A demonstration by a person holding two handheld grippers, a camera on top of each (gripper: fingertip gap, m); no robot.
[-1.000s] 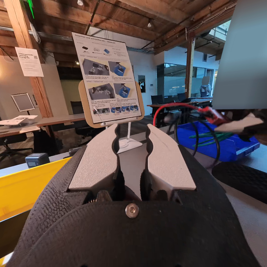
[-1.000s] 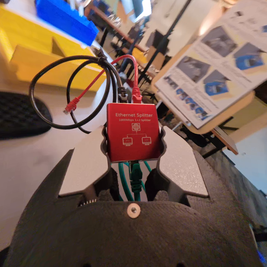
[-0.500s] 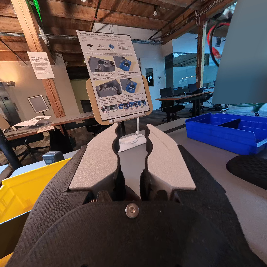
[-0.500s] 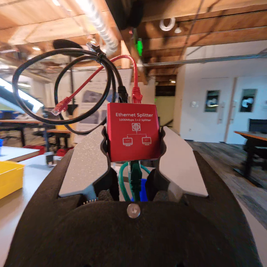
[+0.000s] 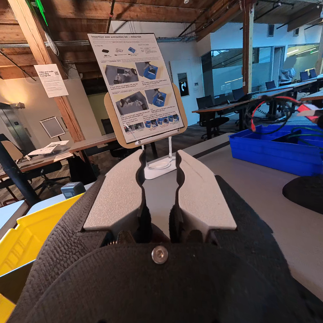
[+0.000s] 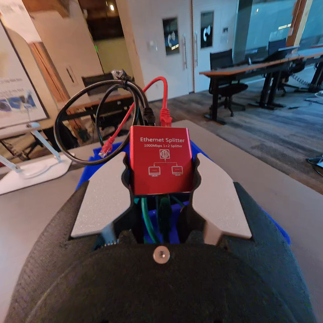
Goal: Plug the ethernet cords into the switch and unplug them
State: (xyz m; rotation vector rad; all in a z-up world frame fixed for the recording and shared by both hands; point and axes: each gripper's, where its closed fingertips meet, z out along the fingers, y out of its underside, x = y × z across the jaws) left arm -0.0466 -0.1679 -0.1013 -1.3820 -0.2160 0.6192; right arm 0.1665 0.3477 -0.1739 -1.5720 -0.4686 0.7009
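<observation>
Am holding switch (image 6: 161, 158) clamped in right claw (image 6: 161, 167), cords pointing ahead; left claw (image 5: 160, 167) idling apart, empty, lower frame.

A: Big open office. Exposed wooden ceiling beams (image 5: 143, 10) overhead, a timber post (image 5: 43, 70) ahead-left of the left gripper (image 5: 160, 167) with a paper notice (image 5: 52, 80) on it.

B: Yep, and ahead-right are glass partitions (image 5: 227, 73), long tables (image 5: 244, 103), dark office chairs (image 5: 208, 108). White walls (image 6: 157, 70), grey wood-look floor (image 6: 262, 132), warm light far left.
</observation>
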